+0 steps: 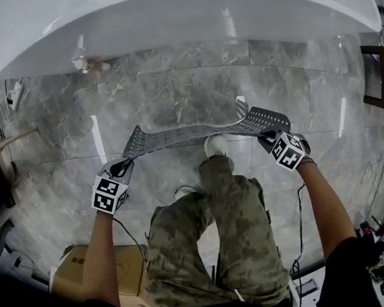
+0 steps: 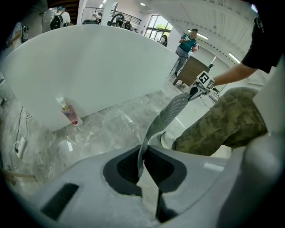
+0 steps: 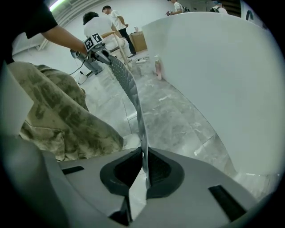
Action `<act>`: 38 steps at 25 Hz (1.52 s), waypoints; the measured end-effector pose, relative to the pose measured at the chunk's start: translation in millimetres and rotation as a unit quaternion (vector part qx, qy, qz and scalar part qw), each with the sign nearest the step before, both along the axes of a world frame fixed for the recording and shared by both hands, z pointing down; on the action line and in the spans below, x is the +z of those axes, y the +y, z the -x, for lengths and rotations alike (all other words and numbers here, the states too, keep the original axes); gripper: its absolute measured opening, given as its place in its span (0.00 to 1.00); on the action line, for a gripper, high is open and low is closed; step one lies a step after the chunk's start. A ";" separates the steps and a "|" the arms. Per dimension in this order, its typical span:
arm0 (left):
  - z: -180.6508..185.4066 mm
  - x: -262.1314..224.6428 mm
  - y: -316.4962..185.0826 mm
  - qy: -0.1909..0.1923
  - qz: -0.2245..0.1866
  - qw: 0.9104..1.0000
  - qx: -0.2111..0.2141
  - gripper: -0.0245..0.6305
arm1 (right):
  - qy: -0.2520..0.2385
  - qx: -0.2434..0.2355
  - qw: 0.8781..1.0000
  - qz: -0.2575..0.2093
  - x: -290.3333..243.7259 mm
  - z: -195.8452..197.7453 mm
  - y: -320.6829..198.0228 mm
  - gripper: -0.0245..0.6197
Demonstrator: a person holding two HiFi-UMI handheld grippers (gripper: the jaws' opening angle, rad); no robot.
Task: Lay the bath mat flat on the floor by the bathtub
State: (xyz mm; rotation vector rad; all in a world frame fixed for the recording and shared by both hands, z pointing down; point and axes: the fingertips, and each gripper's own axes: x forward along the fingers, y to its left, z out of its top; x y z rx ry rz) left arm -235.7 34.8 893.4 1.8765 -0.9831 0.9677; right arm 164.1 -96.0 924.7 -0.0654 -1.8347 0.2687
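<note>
Holding the grey perforated rubber bath mat [image 1: 197,134] up off the grey marble floor [image 1: 172,97], stretched crosswise a little way in front of the white oval bathtub [image 1: 164,16]. Gripping one short end in the left claw [image 1: 120,168], clamped tight on the thin edge; gripping the other end in the right claw [image 1: 267,137], clamped just as tight. Sagging slightly mid-span, curling up at the right end.

To lay well: keep both claws level and pulled gently apart. Lower together, parallel to the tub wall. Probably draw the white shoe [image 1: 215,143] back first, clear of the near edge. Let go only once flat, without folds.
</note>
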 end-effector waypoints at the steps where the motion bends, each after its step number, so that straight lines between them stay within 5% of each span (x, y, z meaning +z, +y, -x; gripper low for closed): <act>1: -0.3 4.0 -5.4 0.000 -0.002 1.000 -0.001 0.08 | -0.005 0.005 1.000 -0.002 4.1 -0.4 -4.9 0.07; 7: 3.6 37.1 -32.8 0.003 -0.008 1.000 -0.017 0.08 | -0.016 0.000 0.999 -0.036 20.2 9.6 -43.8 0.08; 13: 12.8 57.9 -72.4 -0.001 -0.024 0.997 -0.080 0.08 | -0.015 -0.030 0.994 -0.100 38.7 26.1 -98.6 0.07; 22: 41.9 85.5 -166.9 -0.076 -0.116 0.985 -0.106 0.08 | -0.010 -0.091 0.976 -0.197 81.1 52.5 -179.9 0.07; 27: 55.5 118.6 -205.5 -0.163 -0.147 0.972 -0.085 0.08 | -0.011 -0.114 0.960 -0.257 114.8 72.8 -214.2 0.08; 38: 93.5 220.2 -231.6 -0.157 -0.125 0.974 -0.107 0.08 | -0.025 -0.060 0.954 -0.292 204.9 96.6 -254.9 0.08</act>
